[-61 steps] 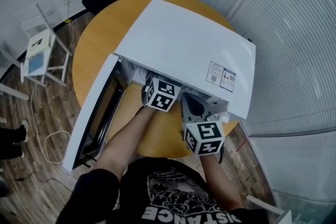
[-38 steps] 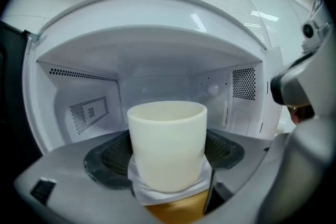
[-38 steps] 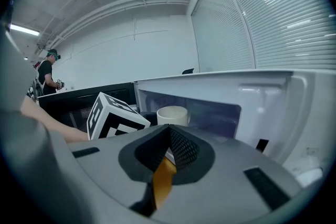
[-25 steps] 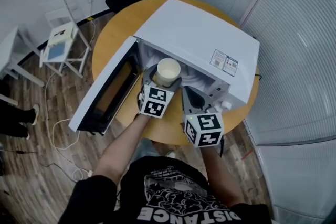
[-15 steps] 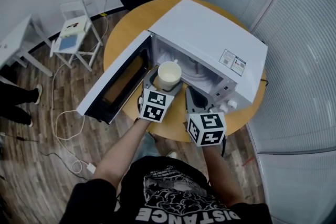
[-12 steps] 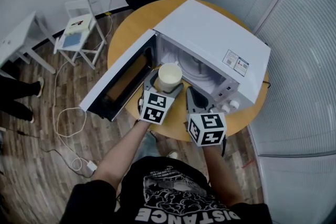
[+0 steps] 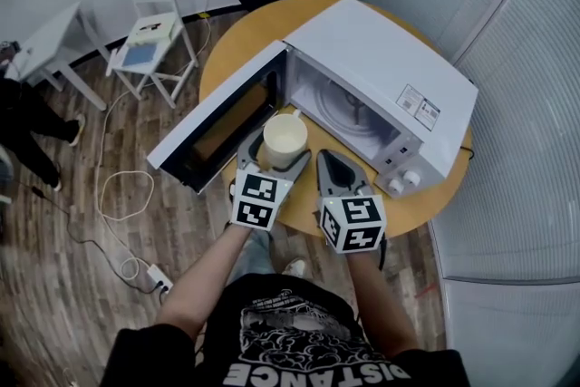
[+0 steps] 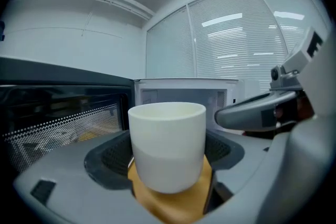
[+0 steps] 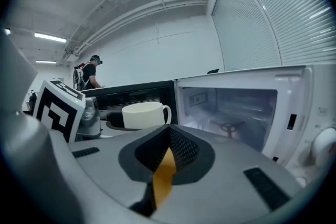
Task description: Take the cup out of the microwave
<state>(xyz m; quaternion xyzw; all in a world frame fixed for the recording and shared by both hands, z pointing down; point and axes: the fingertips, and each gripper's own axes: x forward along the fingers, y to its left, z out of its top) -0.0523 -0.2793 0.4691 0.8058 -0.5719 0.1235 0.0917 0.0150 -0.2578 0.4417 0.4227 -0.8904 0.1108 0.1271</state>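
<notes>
cup (image 7: 285,140): white, upright, we see it pinched in left gripper (image 7: 275,160) jaws, outside, just before the open microwave (image 7: 385,72) | right gripper (image 7: 327,162): jaws pressed together, empty, just beside cup | door (image 7: 220,120): swung wide | round wooden table (image 7: 237,41) under microwave

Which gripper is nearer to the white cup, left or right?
Left. The left gripper is shut on the cup; the right gripper, shut and empty, is apart on its right.
</notes>
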